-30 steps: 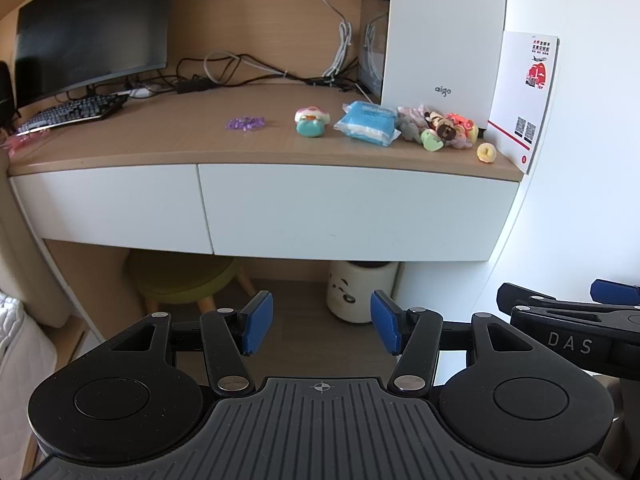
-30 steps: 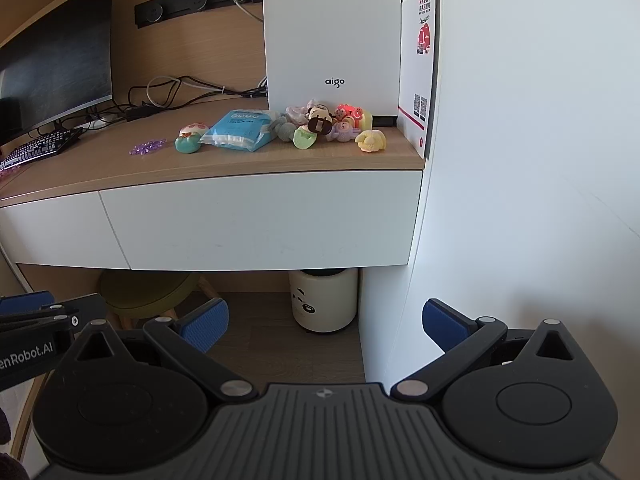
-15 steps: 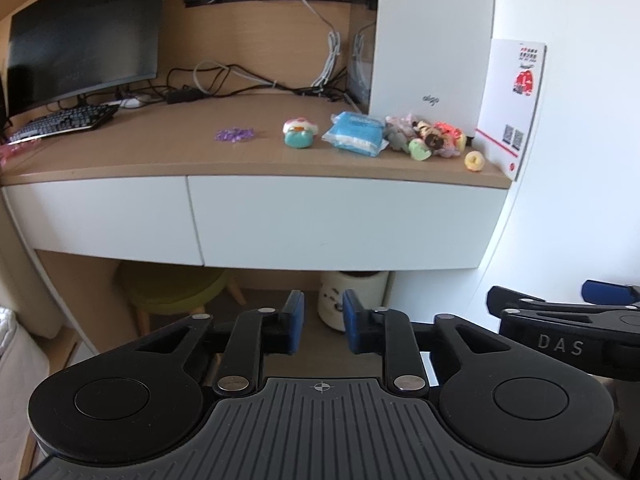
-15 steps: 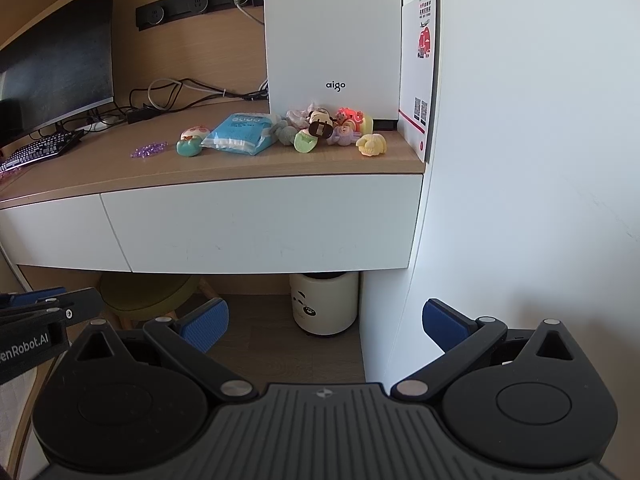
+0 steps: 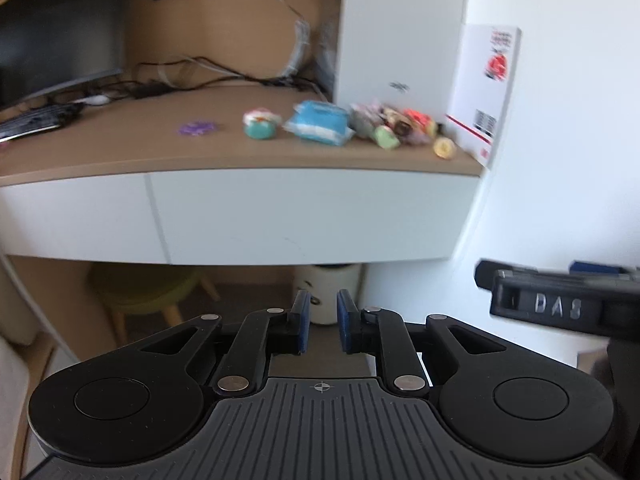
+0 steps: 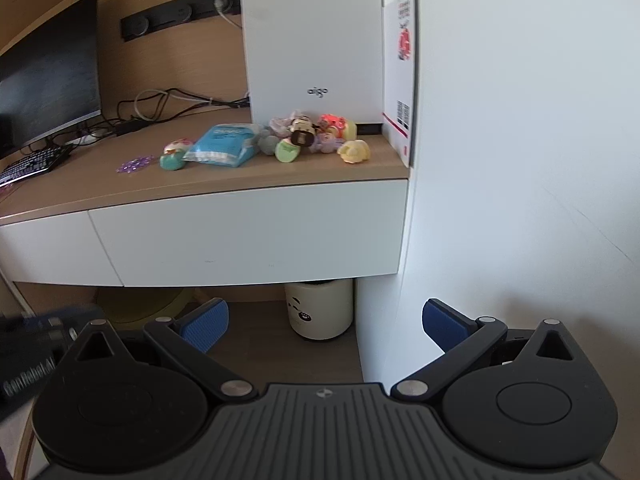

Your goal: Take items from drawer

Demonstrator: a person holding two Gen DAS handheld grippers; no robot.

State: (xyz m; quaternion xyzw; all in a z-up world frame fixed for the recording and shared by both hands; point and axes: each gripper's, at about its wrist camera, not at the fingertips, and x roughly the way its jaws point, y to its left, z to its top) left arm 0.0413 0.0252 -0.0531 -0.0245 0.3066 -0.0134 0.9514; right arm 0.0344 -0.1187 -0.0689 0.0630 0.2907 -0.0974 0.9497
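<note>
1. A wooden desk (image 6: pixel 72 188) stands against a white wall.
2. Nearest, the left gripper (image 5: pixel 319 325) has its jaws together on nothing; the right gripper (image 6: pixel 325 322) has its jaws wide apart.
3. At twelve o'clock beyond, the closed white drawer (image 6: pixel 252 236) runs lengthwise left to right, front facing the cameras.
4. Farther, small toys (image 6: pixel 316 134) lie on the desktop.

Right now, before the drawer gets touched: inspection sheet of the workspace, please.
Surface: light wooden desk top, white drawer fronts below.
Job's things: wide white right drawer shut; contents unseen.
Clutter: blue plastic tissue pack, heap of small colourful toys, purple beads.
Tongs: left gripper shut, empty; right gripper open, empty.
Cables: tangled black and white leads behind.
Surroundings: white computer case, dark monitor, white bin.
</note>
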